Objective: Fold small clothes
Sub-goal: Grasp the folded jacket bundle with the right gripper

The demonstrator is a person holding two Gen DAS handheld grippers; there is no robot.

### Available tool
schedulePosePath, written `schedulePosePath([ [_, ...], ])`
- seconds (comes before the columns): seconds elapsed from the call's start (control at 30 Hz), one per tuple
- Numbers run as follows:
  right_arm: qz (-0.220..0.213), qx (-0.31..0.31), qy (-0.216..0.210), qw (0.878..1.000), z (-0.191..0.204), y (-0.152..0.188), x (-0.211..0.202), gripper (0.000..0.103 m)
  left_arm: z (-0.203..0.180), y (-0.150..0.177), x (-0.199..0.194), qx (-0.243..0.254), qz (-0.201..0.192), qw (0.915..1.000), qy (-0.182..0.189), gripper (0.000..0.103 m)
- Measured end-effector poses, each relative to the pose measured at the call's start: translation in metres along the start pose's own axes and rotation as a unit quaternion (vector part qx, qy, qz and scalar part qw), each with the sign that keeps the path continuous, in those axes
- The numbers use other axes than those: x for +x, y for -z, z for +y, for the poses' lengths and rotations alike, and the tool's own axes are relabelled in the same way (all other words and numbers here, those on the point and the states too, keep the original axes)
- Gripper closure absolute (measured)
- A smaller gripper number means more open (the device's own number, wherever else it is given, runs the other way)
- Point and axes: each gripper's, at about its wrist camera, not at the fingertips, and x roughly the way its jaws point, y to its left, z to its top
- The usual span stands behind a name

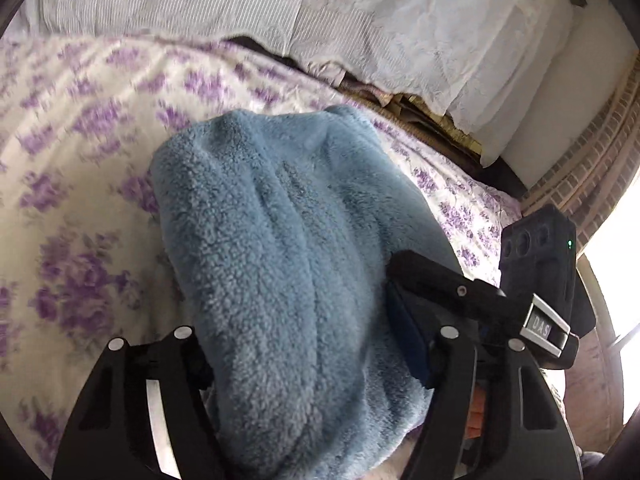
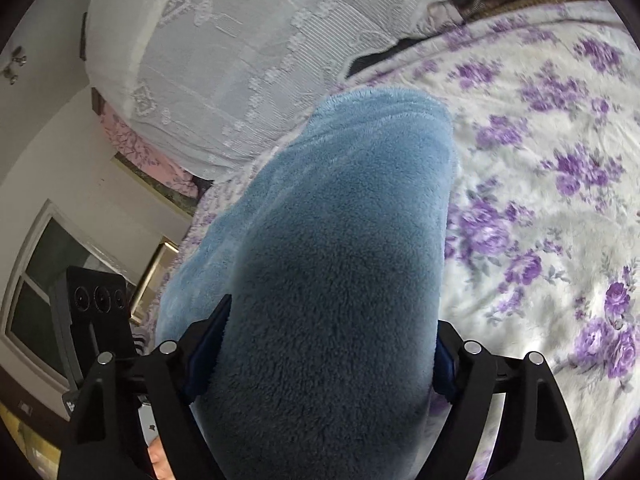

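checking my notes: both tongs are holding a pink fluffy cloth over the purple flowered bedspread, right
Not quite: the fluffy cloth is blue, not pink, as both wrist views show. The rest stands: the left tongs and the right tongs each have it between their fingers, over the purple flowered bedspread.

I'm working in a home bedroom: a purple-flowered bedspread (image 2: 540, 200) covers the bed, white lace-covered pillows (image 1: 420, 28) lie at its head, a window (image 2: 44, 276) beside it.
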Motion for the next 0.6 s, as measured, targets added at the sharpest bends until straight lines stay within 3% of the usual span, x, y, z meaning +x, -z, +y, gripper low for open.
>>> schedulePosePath([
  [0.17, 0.0, -0.011, -0.027, 1.0, 0.022, 0.0, -0.001, 0.023, 0.008, 0.006, -0.027, -0.019, -0.022, 0.9995, 0.014, 0.036],
  [0.23, 0.004, -0.017, -0.017, 1.0, 0.028, 0.0, 0.001, 0.024, 0.013, 0.007, -0.03, -0.028, -0.022, 0.9992, 0.021, 0.035],
  [0.3, 0.008, -0.011, -0.002, 1.0, 0.025, -0.001, 0.004, 0.024, 0.02, 0.006, -0.022, -0.039, -0.009, 0.9989, 0.023, 0.029],
  [0.43, 0.021, 0.015, 0.012, 1.0, 0.002, 0.003, 0.006, 0.025, 0.041, 0.004, 0.001, -0.066, 0.013, 0.9977, -0.011, 0.009],
  [0.53, 0.026, 0.038, 0.0, 0.999, -0.014, 0.005, 0.007, 0.025, 0.048, 0.001, 0.021, -0.081, 0.051, 0.9953, 0.016, 0.004],
  [0.6, 0.034, 0.045, -0.002, 0.998, -0.021, 0.007, 0.008, 0.023, 0.045, 0.0, 0.03, -0.068, 0.065, 0.9955, 0.013, 0.004],
])
